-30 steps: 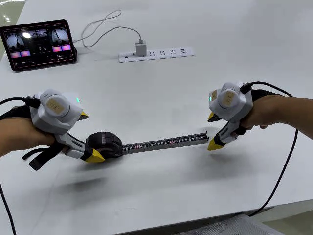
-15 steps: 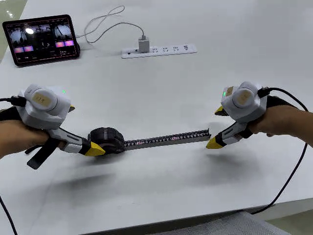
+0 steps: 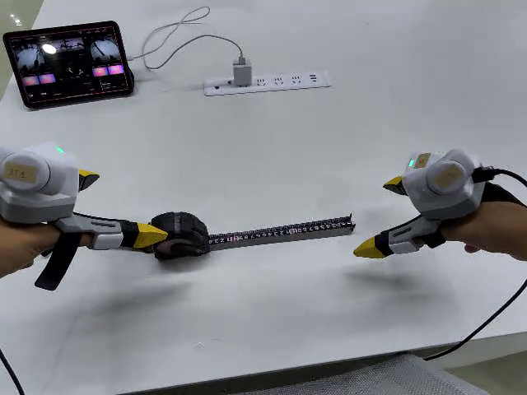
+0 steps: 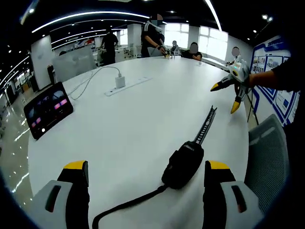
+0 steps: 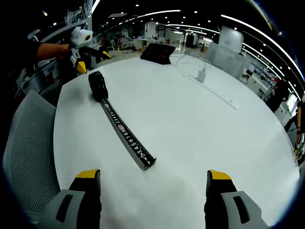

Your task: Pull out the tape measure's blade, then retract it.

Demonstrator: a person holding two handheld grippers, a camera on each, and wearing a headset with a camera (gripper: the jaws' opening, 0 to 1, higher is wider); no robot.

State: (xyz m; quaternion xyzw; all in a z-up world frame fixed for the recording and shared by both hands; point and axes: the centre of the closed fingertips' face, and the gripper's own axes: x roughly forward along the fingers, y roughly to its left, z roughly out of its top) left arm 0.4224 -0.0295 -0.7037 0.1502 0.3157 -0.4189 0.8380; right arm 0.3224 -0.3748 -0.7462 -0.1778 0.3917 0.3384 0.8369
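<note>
Though closed in on at both ends a second ago, now lying free on the counter (image 3: pixel 272 123): tape measure case (image 3: pixel 179 234) with blade (image 3: pixel 280 232) drawn out to the right. Backed off just behind the case: left claw (image 3: pixel 123 206), jaws spread, holding nothing. Pulled well clear of the blade tip: right claw (image 3: pixel 379 216), likewise spread and empty. No recoil; same length out. Reads as pull-out done, lock probably engaged. Retraction not yet begun; calls for regripping the case.

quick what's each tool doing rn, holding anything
Left tool: open, holding nothing; tape measure case lies by its jaw tips.
Right tool: open, holding nothing; blade end lies just ahead.
</note>
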